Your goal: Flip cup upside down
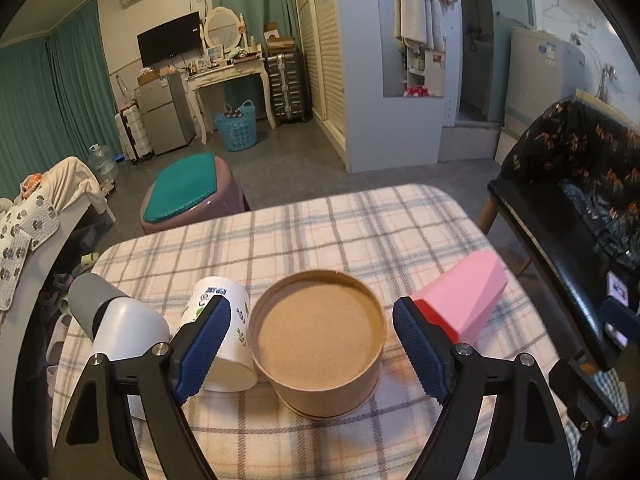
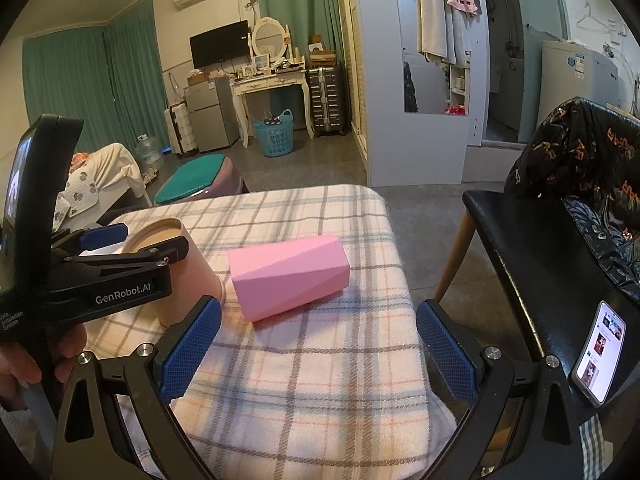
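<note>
A brown paper cup [image 1: 318, 338] stands with its recessed base up on the plaid tablecloth [image 1: 320, 232]; it also shows in the right wrist view [image 2: 188, 268]. My left gripper [image 1: 312, 350] is open, its blue pads on either side of the cup with gaps on both sides. In the right wrist view the left gripper [image 2: 132, 246] straddles the cup's top. My right gripper [image 2: 318, 346] is open and empty, above the tablecloth near a pink faceted cup [image 2: 290, 276] lying on its side.
A white printed paper cup [image 1: 222, 332] and a white-and-grey bottle [image 1: 116, 324] lie left of the brown cup. The pink cup [image 1: 466, 296] lies to its right. A black chair [image 2: 532, 248] with a phone [image 2: 598, 358] stands right of the table.
</note>
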Action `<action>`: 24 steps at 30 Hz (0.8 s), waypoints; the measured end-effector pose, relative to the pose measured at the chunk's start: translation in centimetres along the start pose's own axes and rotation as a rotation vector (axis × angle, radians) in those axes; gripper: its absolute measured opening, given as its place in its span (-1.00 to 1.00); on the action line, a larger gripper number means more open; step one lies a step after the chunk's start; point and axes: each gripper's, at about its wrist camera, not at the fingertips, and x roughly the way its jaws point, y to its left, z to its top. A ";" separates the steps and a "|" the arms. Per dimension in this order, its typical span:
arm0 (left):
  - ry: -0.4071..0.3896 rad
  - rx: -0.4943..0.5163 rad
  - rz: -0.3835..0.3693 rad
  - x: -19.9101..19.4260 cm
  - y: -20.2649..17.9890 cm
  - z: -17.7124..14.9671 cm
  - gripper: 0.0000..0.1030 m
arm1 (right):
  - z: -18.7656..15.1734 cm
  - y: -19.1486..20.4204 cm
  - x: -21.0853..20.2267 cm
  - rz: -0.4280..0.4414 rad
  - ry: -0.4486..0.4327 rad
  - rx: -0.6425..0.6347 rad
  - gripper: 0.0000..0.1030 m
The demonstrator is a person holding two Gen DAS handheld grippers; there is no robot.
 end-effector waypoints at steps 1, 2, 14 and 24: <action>-0.006 -0.003 -0.004 -0.2 0.0 0.2 0.68 | 0.1 0.1 -0.3 -0.001 -0.006 -0.002 0.91; -0.014 -0.008 -0.007 -0.6 0.2 0.4 0.68 | 0.2 0.1 -0.5 -0.002 -0.008 -0.003 0.91; -0.108 -0.077 -0.057 -6.0 2.5 0.4 0.68 | 0.6 2.2 -4.5 -0.008 -0.080 -0.033 0.91; -0.236 -0.104 -0.023 -12.1 4.6 -3.5 0.78 | -0.2 5.0 -8.4 0.009 -0.139 -0.075 0.91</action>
